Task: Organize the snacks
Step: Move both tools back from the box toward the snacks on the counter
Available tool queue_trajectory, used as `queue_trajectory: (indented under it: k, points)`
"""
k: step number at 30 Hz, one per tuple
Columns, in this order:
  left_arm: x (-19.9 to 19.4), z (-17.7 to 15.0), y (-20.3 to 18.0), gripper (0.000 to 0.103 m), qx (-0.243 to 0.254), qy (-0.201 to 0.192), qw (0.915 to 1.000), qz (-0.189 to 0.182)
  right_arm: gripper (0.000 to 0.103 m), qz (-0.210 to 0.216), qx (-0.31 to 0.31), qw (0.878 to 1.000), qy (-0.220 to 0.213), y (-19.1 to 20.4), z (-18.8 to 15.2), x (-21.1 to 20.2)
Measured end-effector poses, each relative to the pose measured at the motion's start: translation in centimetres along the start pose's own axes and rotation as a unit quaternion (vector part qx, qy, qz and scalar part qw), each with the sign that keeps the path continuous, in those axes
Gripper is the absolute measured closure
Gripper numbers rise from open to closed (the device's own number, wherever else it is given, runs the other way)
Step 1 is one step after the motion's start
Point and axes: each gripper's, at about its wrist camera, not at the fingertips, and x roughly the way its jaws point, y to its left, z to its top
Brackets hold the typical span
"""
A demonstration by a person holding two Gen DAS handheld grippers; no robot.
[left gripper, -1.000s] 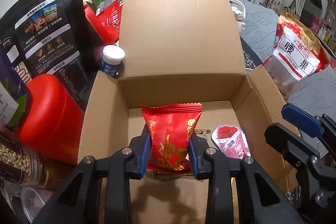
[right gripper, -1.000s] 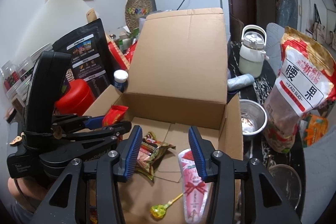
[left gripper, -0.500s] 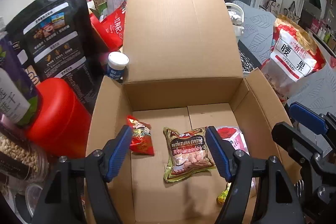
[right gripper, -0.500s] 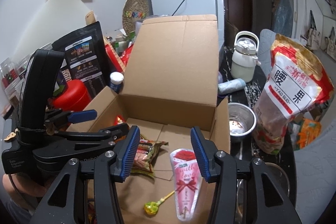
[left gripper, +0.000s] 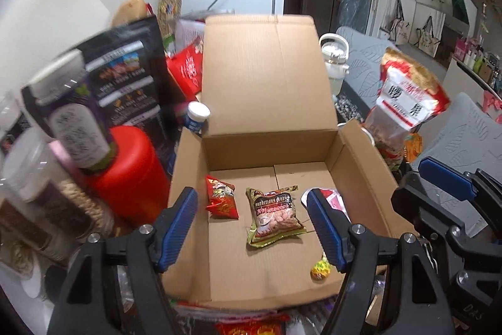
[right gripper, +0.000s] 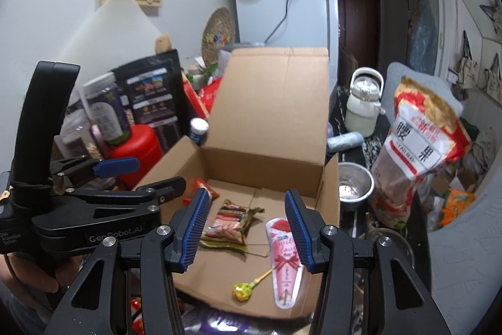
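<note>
Cluttered kitchen counter, fridge at the back, snacks and jars crowded round an open cardboard box.

Nearest: left gripper, jaws spread wide, holding nothing, poised over the box's near edge. Right gripper, likewise spread and empty, beside it over the box's right half.

Inside the box, four items lying flat and apart:
- small red packet, left side of the floor;
- green-gold cereal packet, centre;
- pink cone-shaped packet, right side;
- yellow-green lollipop, near front edge, its stick pointing toward the pink packet.

Beyond and around the box, not yet packed: red canister with a purple-labelled bottle on it, touching the box's left wall; black stand-up pouch behind; white-capped bottle at the box's back-left corner; large red-and-white nut bag to the right; steel bowl just beside the right wall.

Status, as judged: partly done. Four small snacks boxed; the larger bags outside probably remain.
</note>
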Motion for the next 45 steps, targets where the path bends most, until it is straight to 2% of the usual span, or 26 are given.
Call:
queue_trajectory:
  k: [11,13,18,21,33,37,41,45]
  points:
    - [-8.5,-1.4,-0.1,0.031,0.009,-0.055,0.9985,-0.005,0.050,0.003,-0.018,0.999,-0.047,3.4,0.0,-6.9]
    - [-9.8,-1.7,-0.1,0.031,0.011,-0.064,0.9979,-0.005,0.046,0.003,-0.020,0.998,-0.055,4.0,-0.1,-8.2]
    - [-12.6,-2.9,-0.2,0.031,0.018,-0.075,0.9969,-0.011,0.046,0.002,-0.025,0.997,-0.070,5.1,-0.8,-10.7]
    - [-13.9,-4.0,-0.2,0.031,0.021,-0.079,0.9965,-0.018,0.039,-0.001,-0.028,0.997,-0.077,5.9,-1.7,-12.3]
    - [-16.9,-8.2,-0.2,0.031,0.054,-0.081,0.9950,-0.020,0.028,0.001,-0.026,0.997,-0.072,8.0,-5.5,-15.3]
    - [-17.2,-9.6,0.5,0.031,0.043,-0.077,0.9954,-0.037,0.024,0.003,-0.024,0.997,-0.068,8.7,-6.9,-15.3]
    - [-17.0,-11.2,1.0,0.031,0.040,-0.078,0.9954,-0.040,0.024,0.011,-0.009,0.998,-0.055,9.0,-8.4,-14.9]
    - [-15.7,-12.7,1.8,0.031,0.033,-0.051,0.9967,-0.054,0.024,0.024,0.011,0.999,-0.040,9.1,-10.2,-14.4]
